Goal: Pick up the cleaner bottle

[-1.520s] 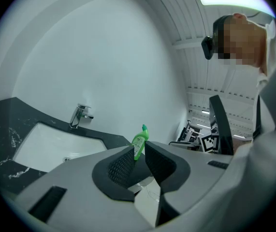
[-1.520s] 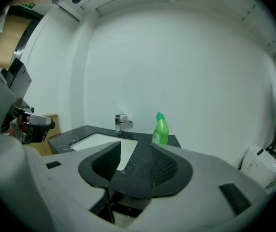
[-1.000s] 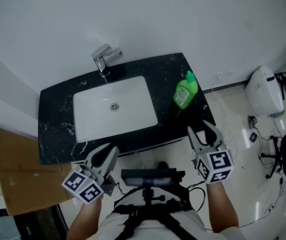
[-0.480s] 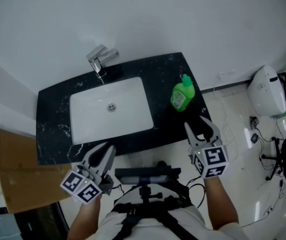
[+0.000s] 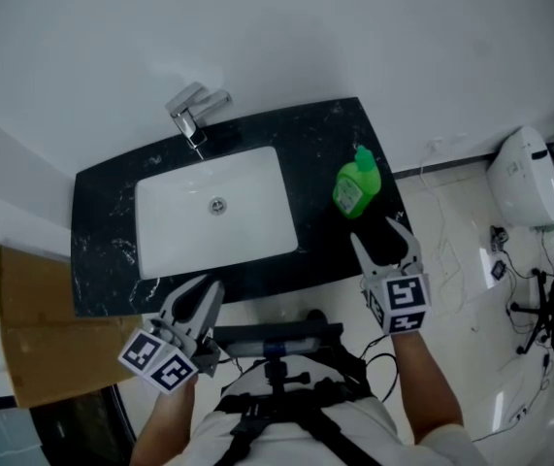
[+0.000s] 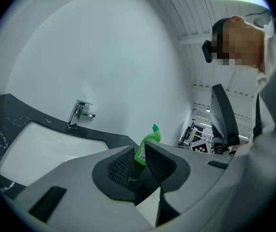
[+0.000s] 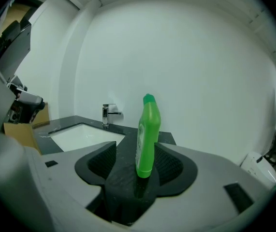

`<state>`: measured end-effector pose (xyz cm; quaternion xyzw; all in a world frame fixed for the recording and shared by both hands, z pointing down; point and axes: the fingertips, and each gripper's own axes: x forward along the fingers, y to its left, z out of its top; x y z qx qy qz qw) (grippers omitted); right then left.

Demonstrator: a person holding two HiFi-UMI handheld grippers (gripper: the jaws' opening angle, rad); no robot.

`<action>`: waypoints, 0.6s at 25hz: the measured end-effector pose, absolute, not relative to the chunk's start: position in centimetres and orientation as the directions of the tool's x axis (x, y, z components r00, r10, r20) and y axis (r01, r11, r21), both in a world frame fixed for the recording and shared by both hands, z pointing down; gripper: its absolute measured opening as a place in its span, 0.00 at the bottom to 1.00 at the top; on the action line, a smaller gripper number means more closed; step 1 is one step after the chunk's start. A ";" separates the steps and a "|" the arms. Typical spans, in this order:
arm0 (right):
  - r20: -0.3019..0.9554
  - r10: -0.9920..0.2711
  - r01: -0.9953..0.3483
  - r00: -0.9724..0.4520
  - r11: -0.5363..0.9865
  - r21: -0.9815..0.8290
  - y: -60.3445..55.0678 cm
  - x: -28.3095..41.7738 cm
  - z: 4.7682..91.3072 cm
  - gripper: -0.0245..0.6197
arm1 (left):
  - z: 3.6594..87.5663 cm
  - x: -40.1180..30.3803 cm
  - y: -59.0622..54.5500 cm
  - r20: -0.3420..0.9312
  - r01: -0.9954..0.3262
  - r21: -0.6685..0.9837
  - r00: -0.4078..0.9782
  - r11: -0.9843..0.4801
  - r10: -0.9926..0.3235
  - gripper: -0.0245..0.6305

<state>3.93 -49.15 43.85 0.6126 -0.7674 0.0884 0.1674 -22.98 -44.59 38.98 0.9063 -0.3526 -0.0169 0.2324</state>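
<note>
there, black marbled counter against white wall, cleaner bottle beside sink

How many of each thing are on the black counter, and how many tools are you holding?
Green bottle: 1
Sink: 1
Tap: 1
Tools: 2, the left tool and the right tool
Total: 5
</note>
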 end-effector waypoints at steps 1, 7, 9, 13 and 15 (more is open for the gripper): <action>0.364 -0.911 -0.969 -0.196 0.236 0.068 -49.5 3.9 44.1 0.43 | 39.0 -23.0 -44.6 0.135 -0.634 0.432 0.748 -0.641 -0.650 0.15; 0.389 -0.900 -0.967 -0.196 0.243 0.075 -51.4 4.3 46.5 0.45 | 39.2 -23.4 -44.8 0.155 -0.658 0.432 0.728 -0.617 -0.668 0.15; 0.387 -0.899 -0.965 -0.203 0.251 0.077 -52.0 4.3 46.9 0.45 | 39.3 -23.5 -44.9 0.160 -0.663 0.433 0.723 -0.611 -0.672 0.15; 0.404 -0.892 -0.965 -0.202 0.251 0.071 -52.7 4.6 47.8 0.46 | 39.6 -23.4 -45.1 0.169 -0.667 0.437 0.719 -0.603 -0.674 0.15; 0.412 -0.890 -0.967 -0.197 0.247 0.070 -53.1 4.7 48.3 0.46 | 39.8 -23.2 -45.3 0.174 -0.667 0.440 0.720 -0.601 -0.672 0.15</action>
